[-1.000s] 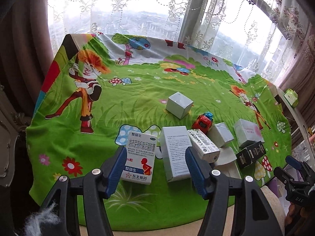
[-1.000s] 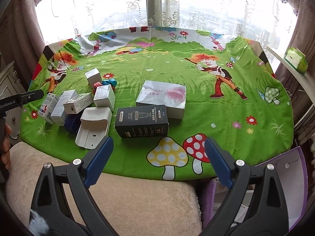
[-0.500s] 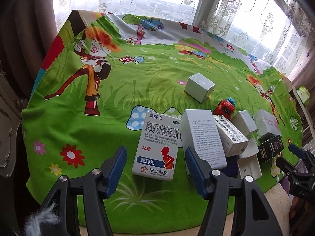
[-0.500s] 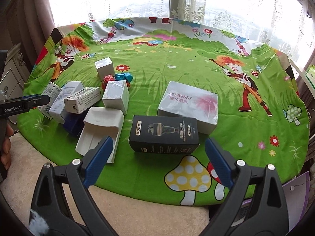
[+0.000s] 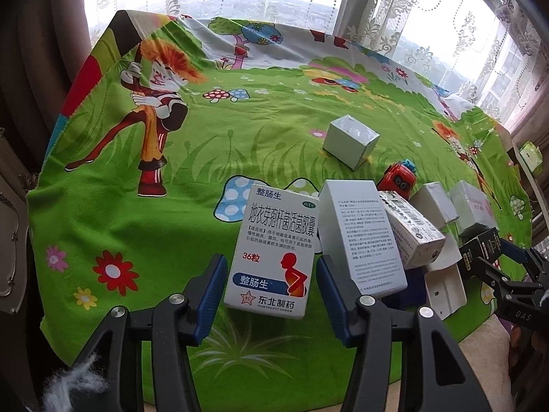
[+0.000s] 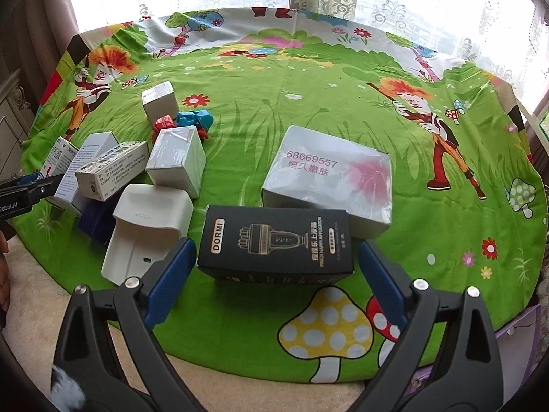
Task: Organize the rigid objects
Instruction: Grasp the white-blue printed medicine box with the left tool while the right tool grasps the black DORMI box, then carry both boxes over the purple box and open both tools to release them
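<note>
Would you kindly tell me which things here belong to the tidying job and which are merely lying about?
Job:
white medicine box with a red figure, between the left claw fingers
black DORMI carton, ahead of the right claw
large white box with pink print
red toy car

Lying about:
green cartoon tablecloth
lace curtains

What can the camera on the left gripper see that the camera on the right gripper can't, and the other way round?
Only the left view shows the front of the medicine box, with its red figure, standing between the left gripper's jaws, which have just been closing and do not yet press it.

Only the right view shows the top of the black DORMI box between the right gripper's open jaws, and the blue toy.

Both show the green cartoon cloth, the red toy car and the white plastic holder.
</note>
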The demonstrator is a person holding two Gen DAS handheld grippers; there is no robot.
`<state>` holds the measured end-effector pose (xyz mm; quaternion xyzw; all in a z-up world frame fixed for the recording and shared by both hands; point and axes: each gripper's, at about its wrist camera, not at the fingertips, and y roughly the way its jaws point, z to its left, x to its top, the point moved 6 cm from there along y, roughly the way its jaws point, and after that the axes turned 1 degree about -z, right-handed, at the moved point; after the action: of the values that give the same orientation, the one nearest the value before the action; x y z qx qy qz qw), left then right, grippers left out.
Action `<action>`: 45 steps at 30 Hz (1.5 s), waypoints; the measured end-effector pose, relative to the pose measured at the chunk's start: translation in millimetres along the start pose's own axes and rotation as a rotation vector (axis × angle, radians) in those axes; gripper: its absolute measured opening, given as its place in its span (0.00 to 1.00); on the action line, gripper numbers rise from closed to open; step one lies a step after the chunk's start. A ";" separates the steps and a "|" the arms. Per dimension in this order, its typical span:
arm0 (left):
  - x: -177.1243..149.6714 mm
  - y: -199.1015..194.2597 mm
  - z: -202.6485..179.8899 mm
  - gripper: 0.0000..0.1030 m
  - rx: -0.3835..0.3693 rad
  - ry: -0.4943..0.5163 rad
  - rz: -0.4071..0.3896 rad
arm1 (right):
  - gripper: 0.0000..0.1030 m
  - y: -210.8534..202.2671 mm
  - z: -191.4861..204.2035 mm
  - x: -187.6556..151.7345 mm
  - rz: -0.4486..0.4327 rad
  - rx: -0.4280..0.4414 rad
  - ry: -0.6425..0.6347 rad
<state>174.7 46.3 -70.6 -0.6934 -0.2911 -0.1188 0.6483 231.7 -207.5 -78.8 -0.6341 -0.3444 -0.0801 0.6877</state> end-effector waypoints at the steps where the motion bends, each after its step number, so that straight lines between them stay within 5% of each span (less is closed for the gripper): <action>1: -0.6 0.6 0.1 0.44 0.001 -0.001 0.002 | 0.94 0.7 -0.6 0.1 -0.001 -0.001 0.004; 4: -1.5 0.5 1.2 0.43 -0.006 -0.010 -0.004 | 0.84 2.8 -1.6 -1.0 0.005 -0.006 0.009; 28: -12.4 -37.2 10.9 0.41 -0.010 -0.092 -0.112 | 0.84 -28.9 -2.1 -19.6 -0.066 -0.044 0.005; 45: -35.7 -82.3 -50.4 0.41 -0.089 0.028 -0.169 | 0.84 -74.5 -4.9 -47.2 -0.112 -0.053 0.027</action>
<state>110.9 -12.2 -15.0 -0.6927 -0.3341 -0.1956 0.6085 157.4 -241.2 -44.9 -0.6305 -0.3679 -0.1362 0.6698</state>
